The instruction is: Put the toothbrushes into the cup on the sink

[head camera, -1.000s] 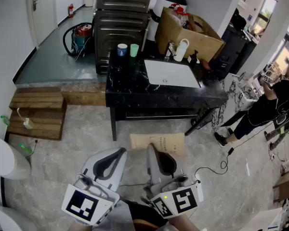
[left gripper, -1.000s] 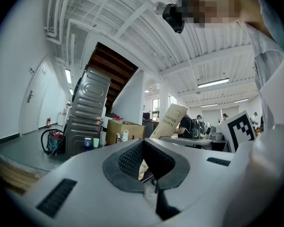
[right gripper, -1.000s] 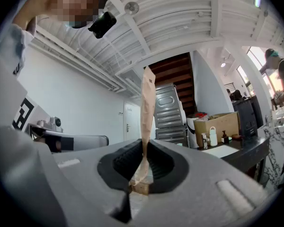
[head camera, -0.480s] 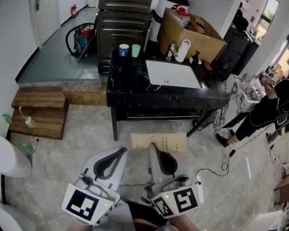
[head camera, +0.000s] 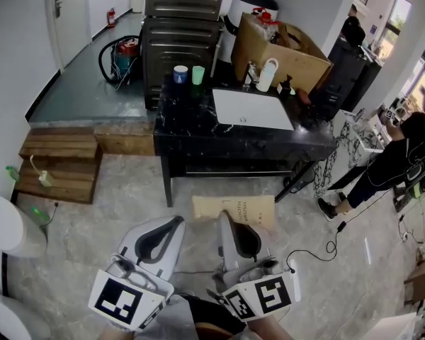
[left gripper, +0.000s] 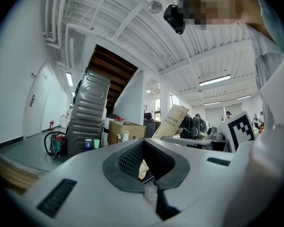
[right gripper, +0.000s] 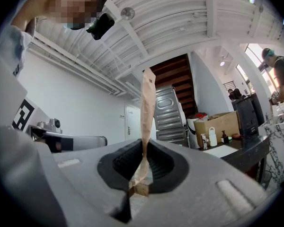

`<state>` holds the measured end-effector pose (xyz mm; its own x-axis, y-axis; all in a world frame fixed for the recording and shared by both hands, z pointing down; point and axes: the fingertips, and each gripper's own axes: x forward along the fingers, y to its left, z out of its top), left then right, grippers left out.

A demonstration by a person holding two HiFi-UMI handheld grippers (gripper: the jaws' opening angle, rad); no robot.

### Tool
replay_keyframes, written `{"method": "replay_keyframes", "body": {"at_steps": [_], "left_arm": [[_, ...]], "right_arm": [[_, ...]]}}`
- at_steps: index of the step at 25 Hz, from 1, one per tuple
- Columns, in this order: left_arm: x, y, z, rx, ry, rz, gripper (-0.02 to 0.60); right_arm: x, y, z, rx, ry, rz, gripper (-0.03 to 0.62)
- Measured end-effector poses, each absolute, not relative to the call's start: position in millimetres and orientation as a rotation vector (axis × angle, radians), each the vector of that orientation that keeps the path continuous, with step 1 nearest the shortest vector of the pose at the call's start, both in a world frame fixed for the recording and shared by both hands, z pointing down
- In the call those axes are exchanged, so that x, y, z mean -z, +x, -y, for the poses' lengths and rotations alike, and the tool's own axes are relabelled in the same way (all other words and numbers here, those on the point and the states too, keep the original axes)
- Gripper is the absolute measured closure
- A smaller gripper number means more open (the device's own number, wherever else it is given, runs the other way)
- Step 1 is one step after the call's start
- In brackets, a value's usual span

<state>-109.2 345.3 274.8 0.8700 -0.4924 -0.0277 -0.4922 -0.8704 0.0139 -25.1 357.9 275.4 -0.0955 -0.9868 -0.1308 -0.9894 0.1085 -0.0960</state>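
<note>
Between the jaws of the right gripper point(right gripper: 144, 148), a flat brown-paper toothbrush packet point(right gripper: 146, 108) is standing edge-on. The jaws are sitting narrow and pinching its lower end, while the rest of the packet is reaching out past the tips. Just beside it on the left, the left gripper point(left gripper: 143, 142) is pointing level with its tips together and nothing clamped. The packet is showing only beyond its pad opening, off to its right.

Well ahead of both grippers, a black counter point(head camera: 191, 129) is carrying a white sink basin point(head camera: 251, 108). A blue cup point(head camera: 180, 74) and a green cup point(head camera: 197, 74) are standing side by side at its far left corner. Far to the right, a person point(head camera: 393, 161) is standing.
</note>
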Motion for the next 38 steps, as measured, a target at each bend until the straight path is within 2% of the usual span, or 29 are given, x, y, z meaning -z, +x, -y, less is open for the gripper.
{"method": "replay_keyframes", "body": {"at_steps": [17, 38], "left_arm": [[-280, -93, -394, 0.069, 3.054, 0.817, 0.578], [-291, -86, -357, 0.059, 3.003, 0.817, 0.578]], "right_arm": [[-282, -12, -400, -0.027, -1.960, -2.215, 0.568], [-294, -7, -363, -0.008, -1.960, -2.233, 0.568]]}}
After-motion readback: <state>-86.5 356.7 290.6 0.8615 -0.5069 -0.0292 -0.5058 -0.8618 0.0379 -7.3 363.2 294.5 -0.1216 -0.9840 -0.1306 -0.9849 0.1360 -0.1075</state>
